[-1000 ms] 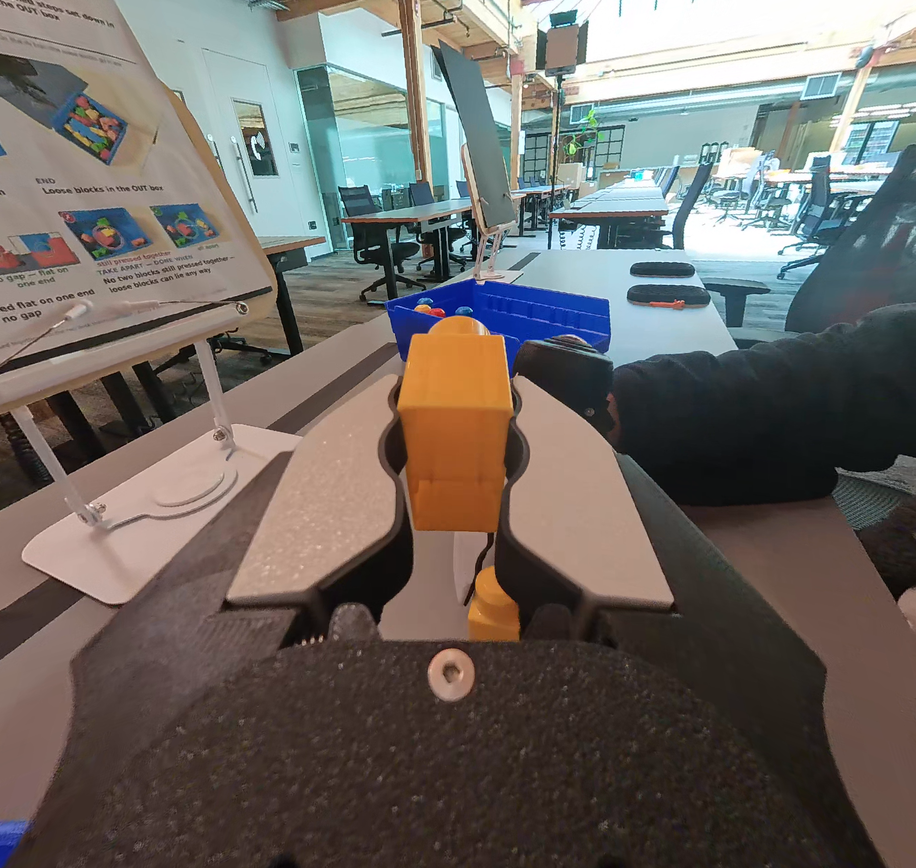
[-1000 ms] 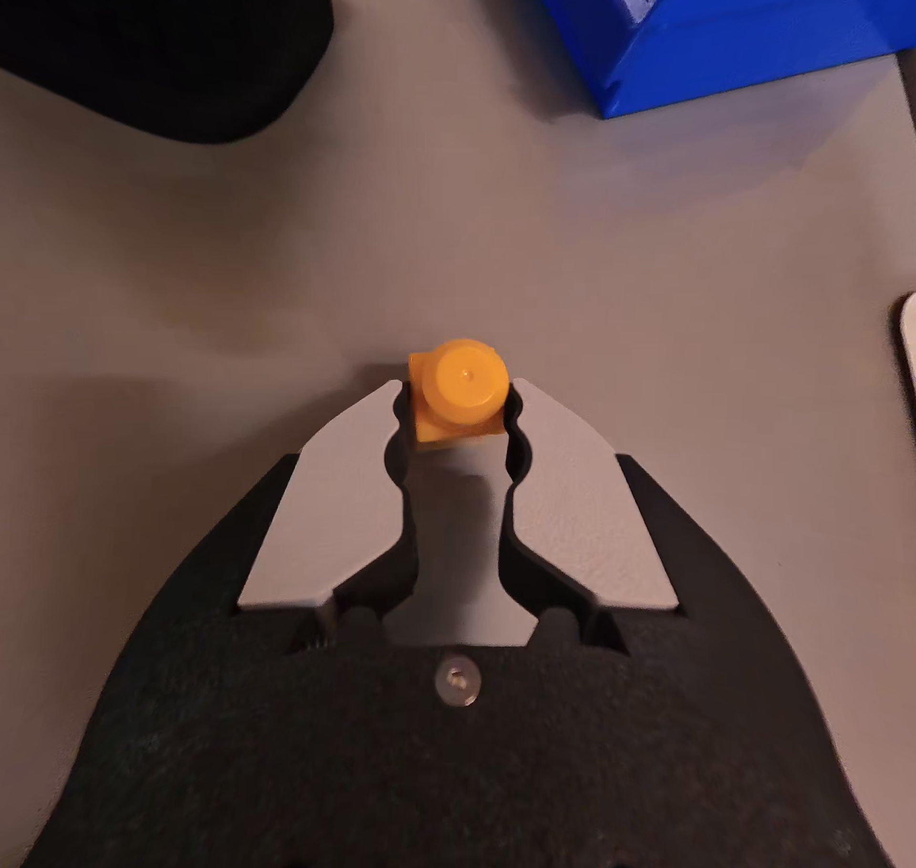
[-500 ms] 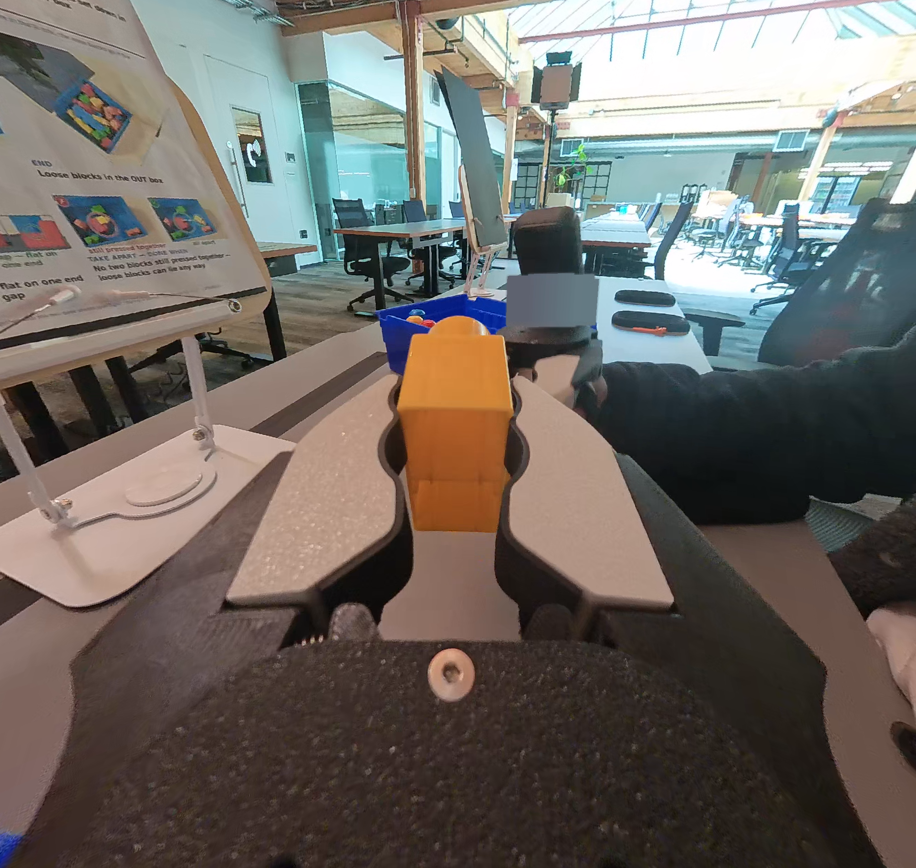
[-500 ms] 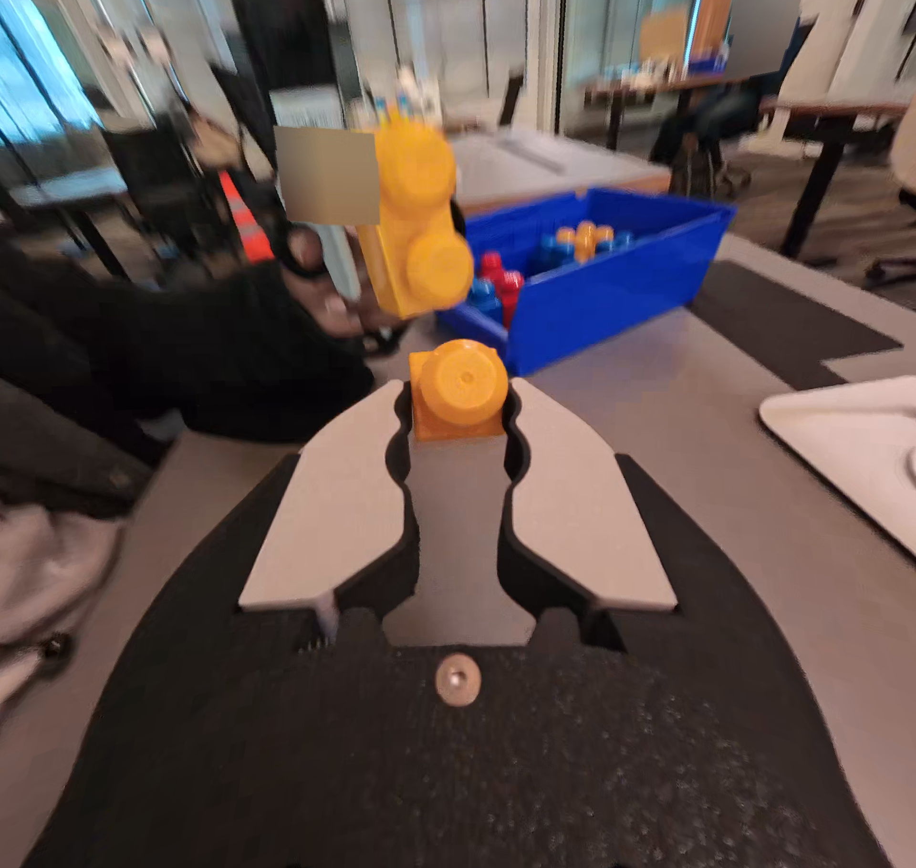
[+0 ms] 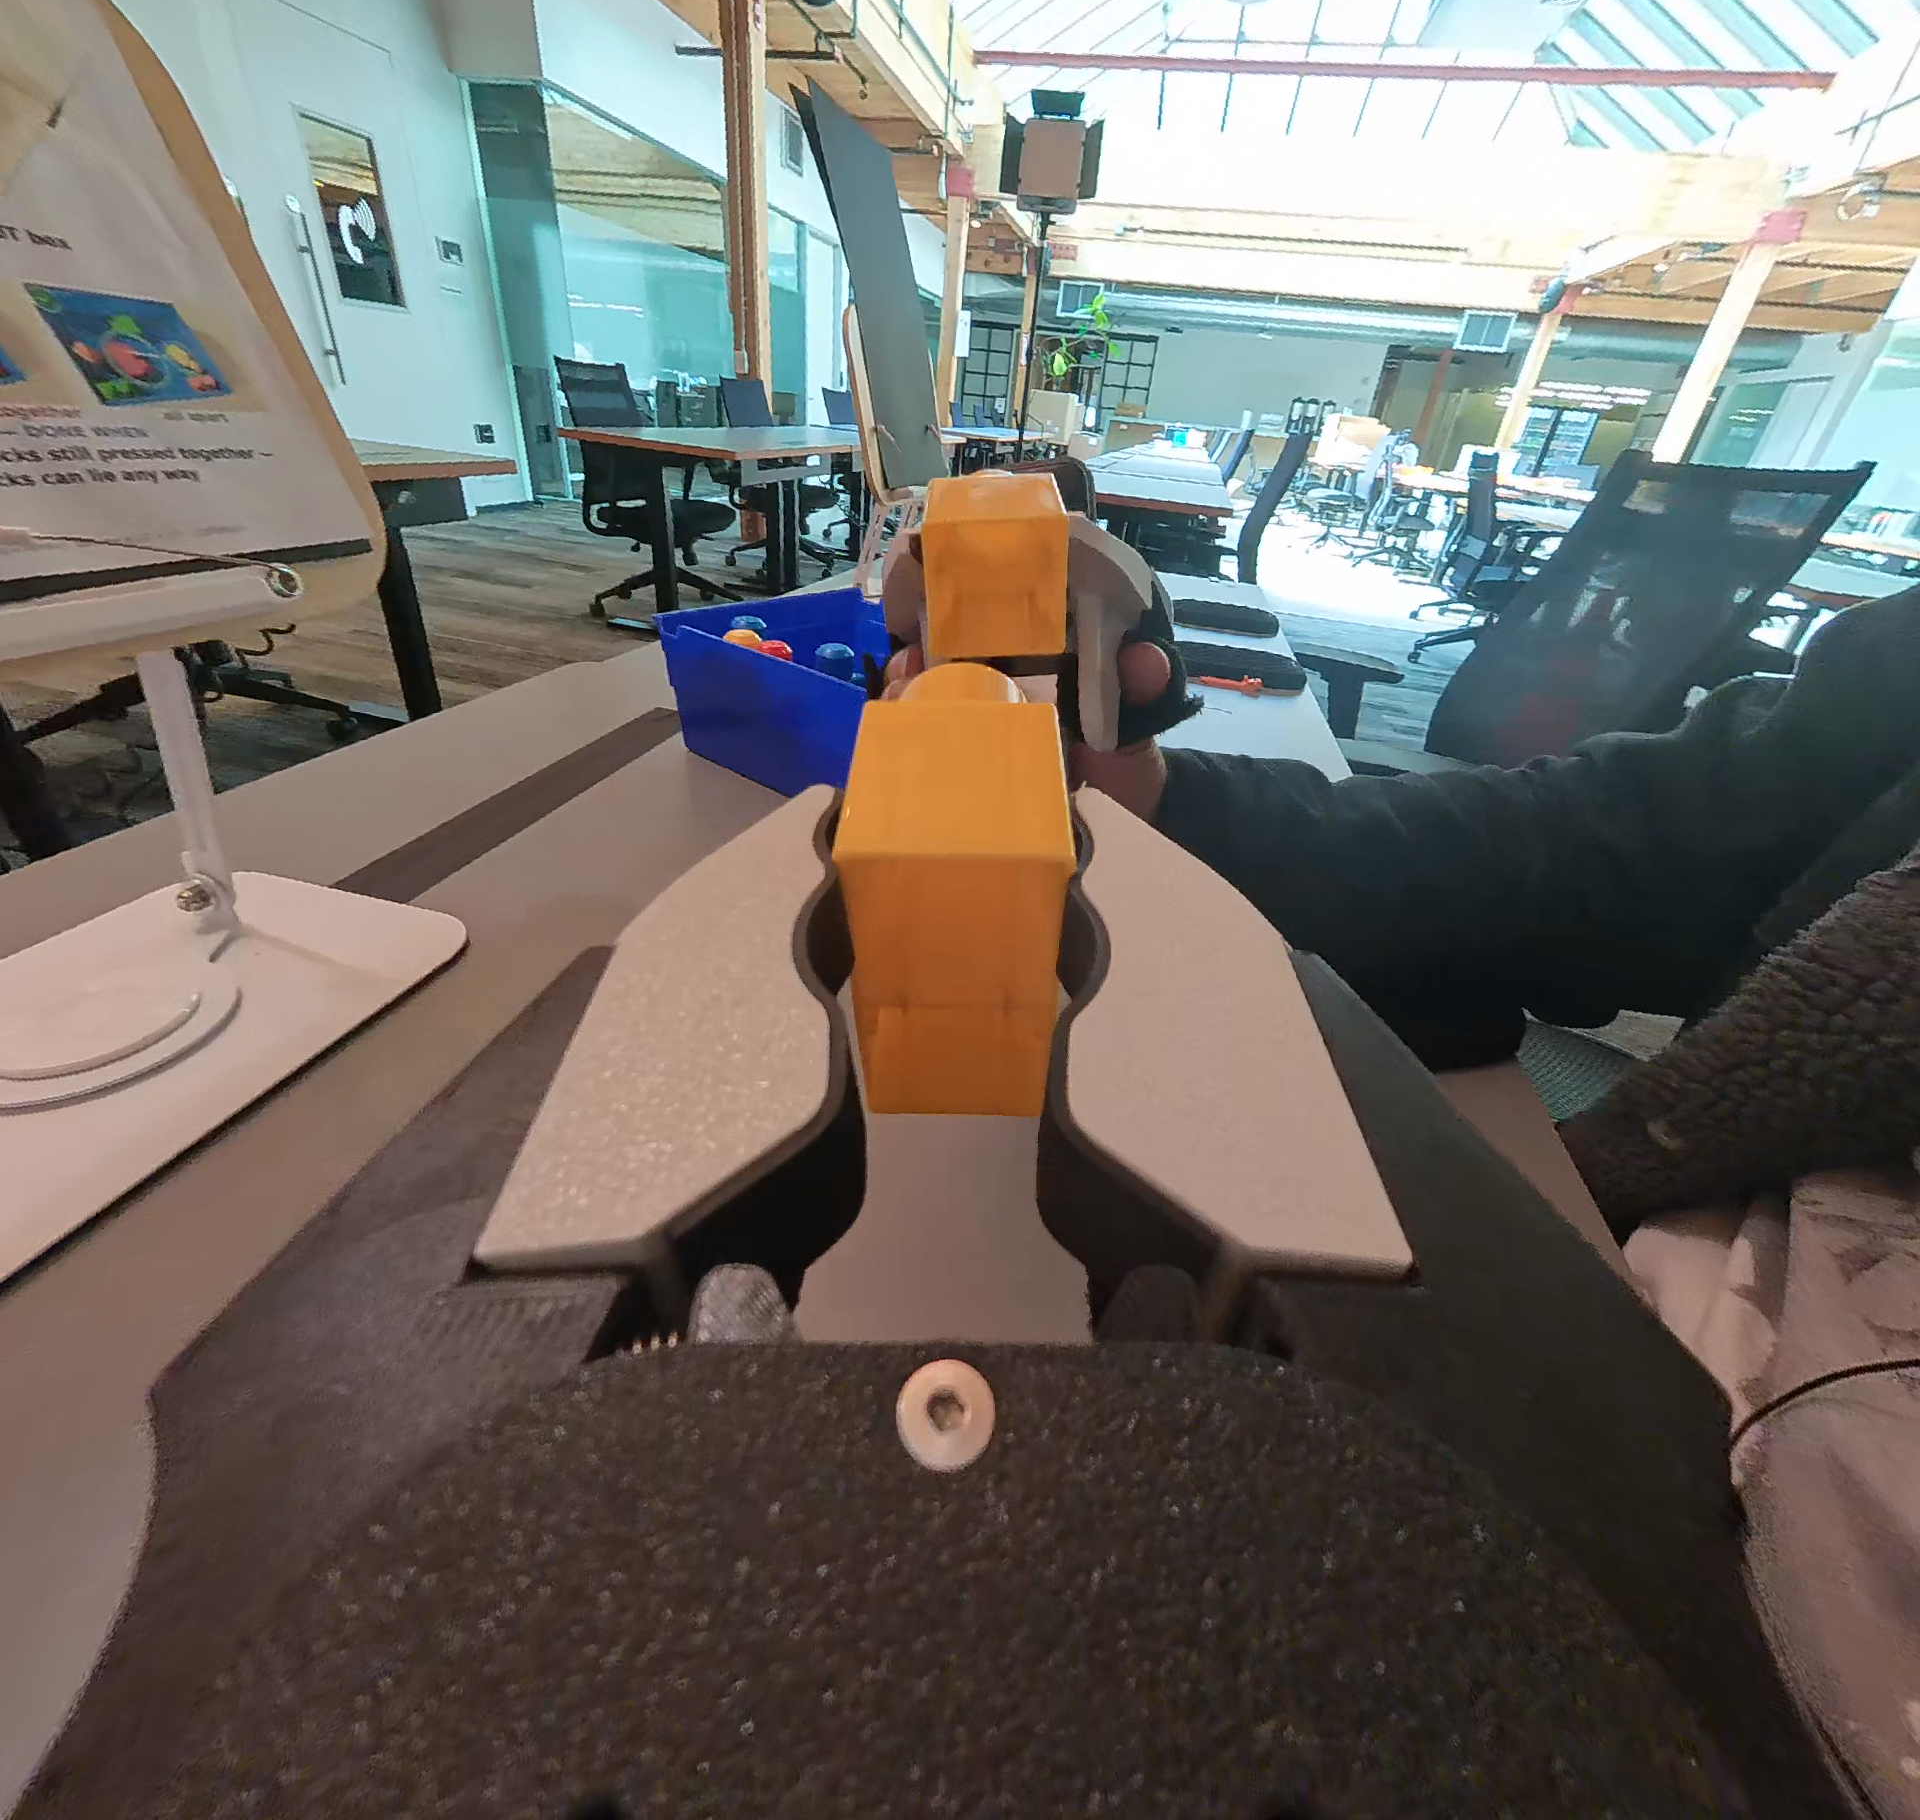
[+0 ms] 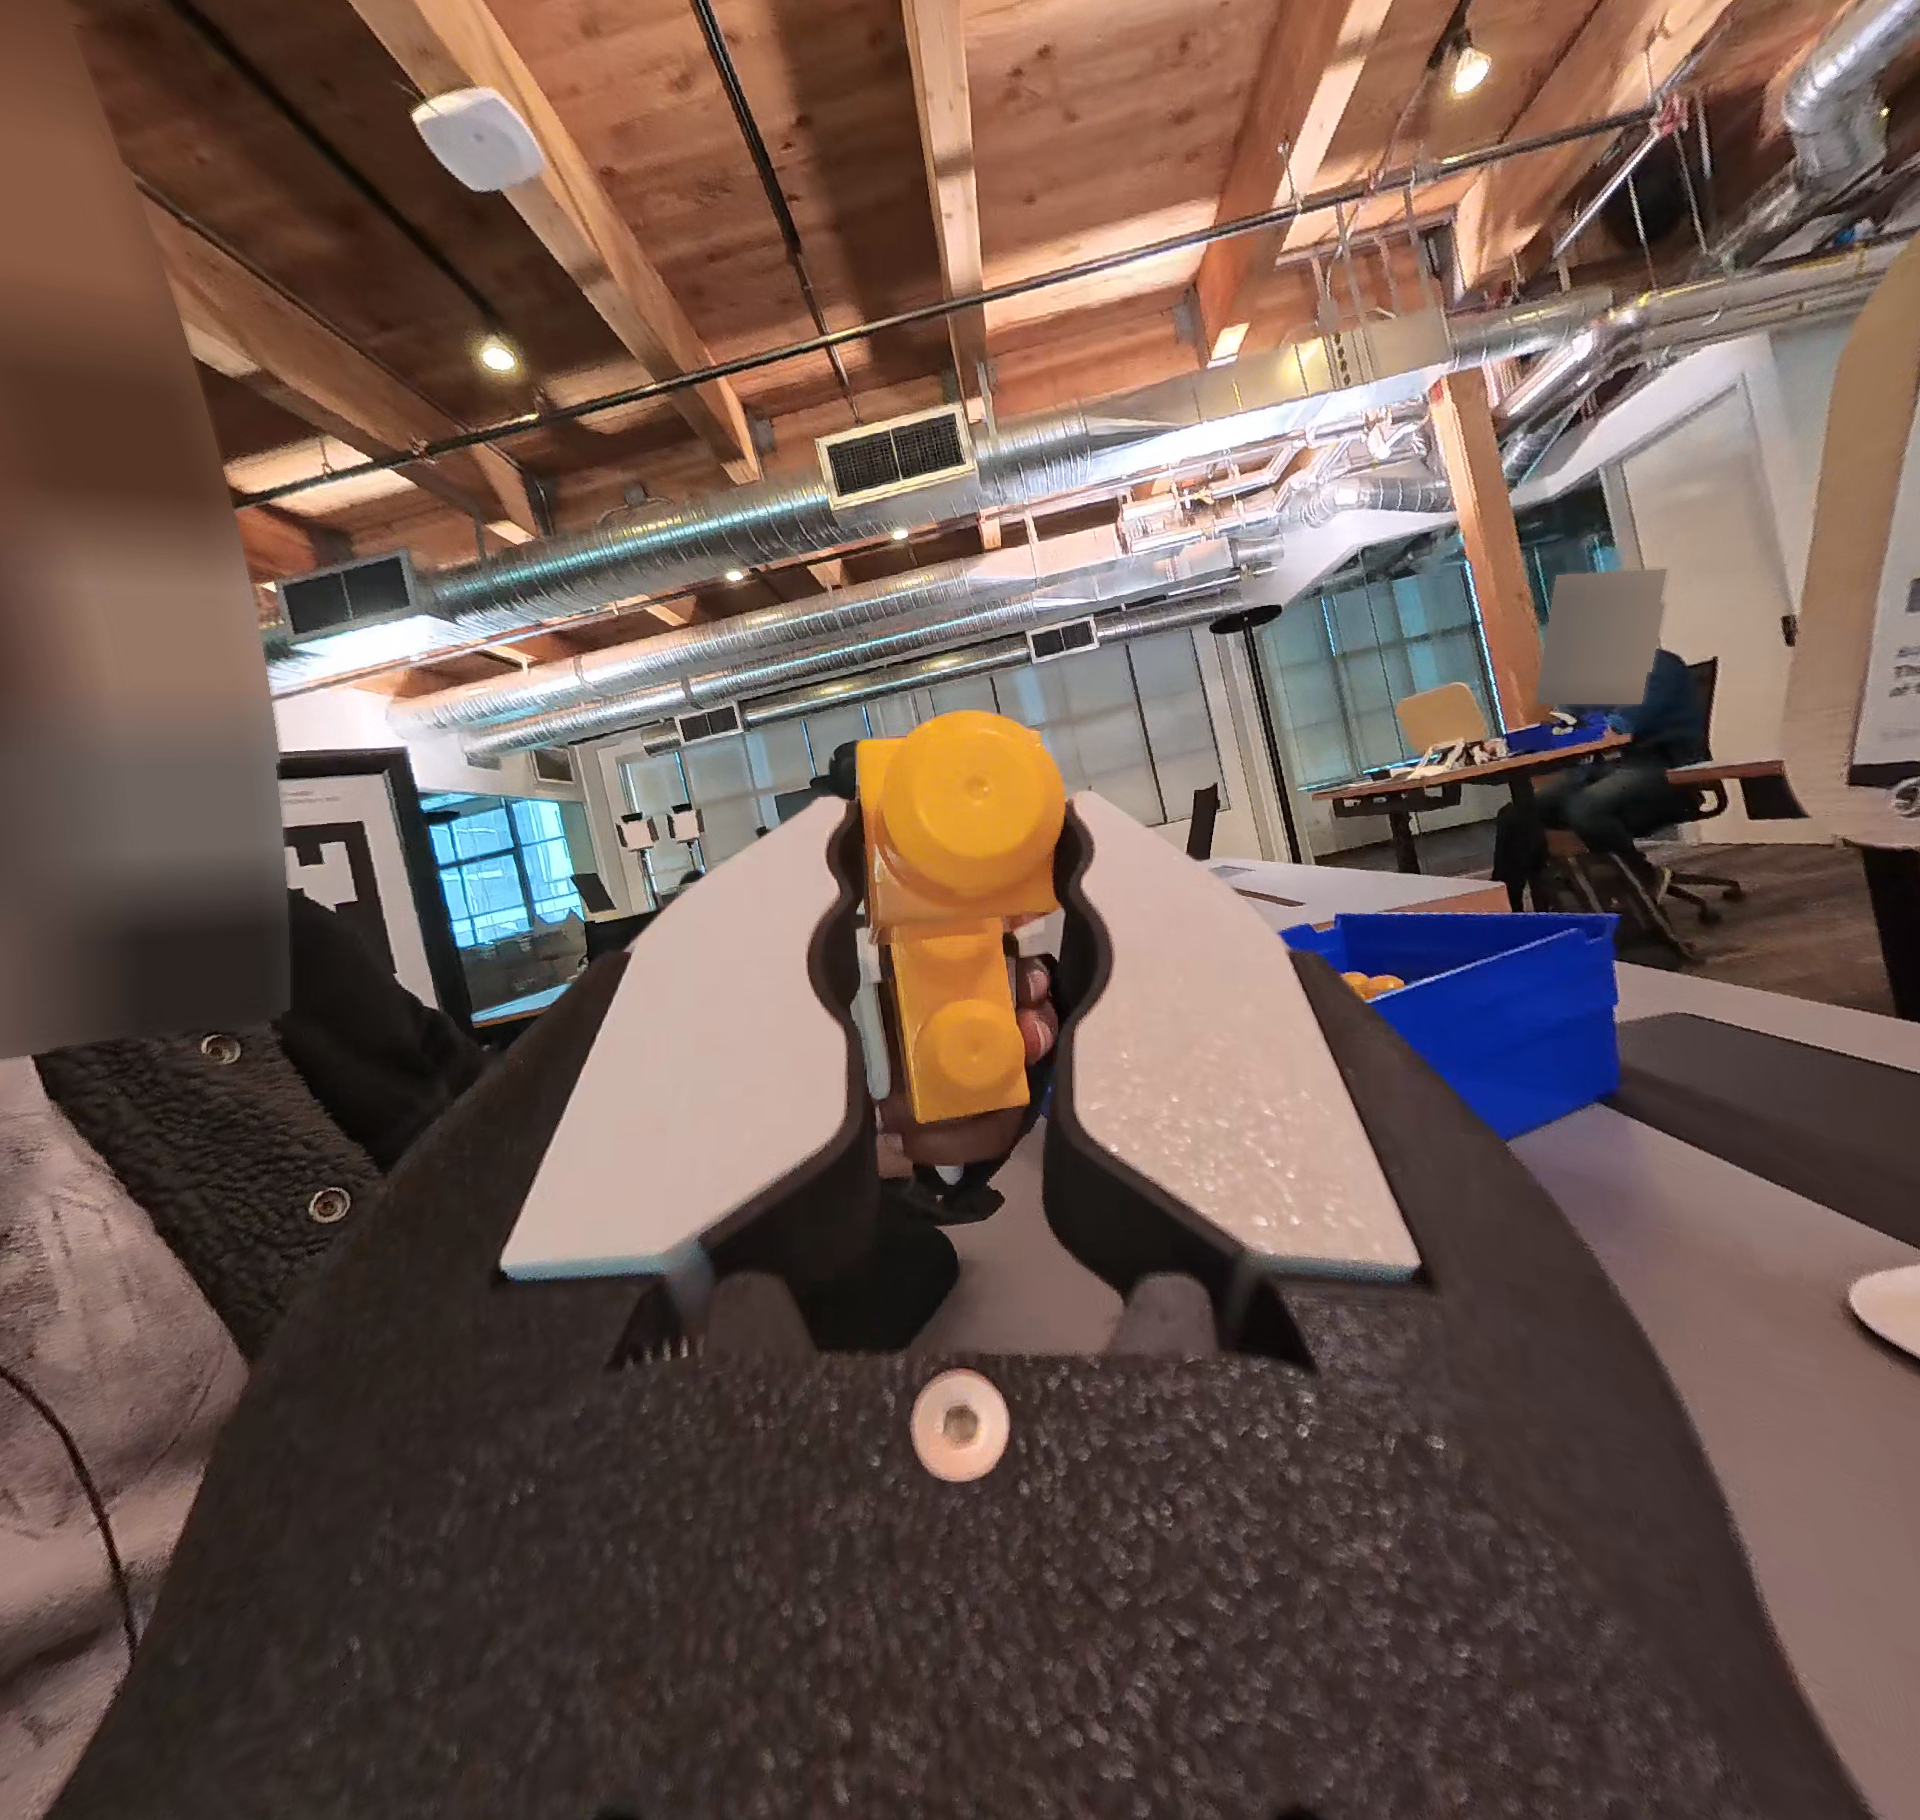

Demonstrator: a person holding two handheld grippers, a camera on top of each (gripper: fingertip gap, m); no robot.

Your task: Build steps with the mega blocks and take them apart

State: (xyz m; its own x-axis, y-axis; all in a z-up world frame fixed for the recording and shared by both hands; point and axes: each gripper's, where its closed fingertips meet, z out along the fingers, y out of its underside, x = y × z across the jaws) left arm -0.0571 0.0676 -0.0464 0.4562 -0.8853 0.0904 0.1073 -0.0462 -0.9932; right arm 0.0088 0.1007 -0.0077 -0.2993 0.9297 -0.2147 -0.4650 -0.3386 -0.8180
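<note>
My left gripper is shut on a long orange block, held above the grey table with a round stud at its far end. My right gripper is shut on a small orange one-stud block. The two grippers face each other. In the left wrist view the small block sits just above the long block's far stud, with a grey finger of the right gripper beside it. In the right wrist view the long block shows just behind the small one. I cannot tell if the blocks touch.
A blue bin with several loose coloured blocks stands on the table behind the blocks; it also shows in the right wrist view. A white stand holding an instruction sheet is at the left. A dark sleeve crosses from the right. My hands' fingertips stand some 9 centimeters from each other.
My right gripper lifted the small orange block off the table, swung up and brought it to the far end of the long block. My left gripper kept its hold and rose a little.
</note>
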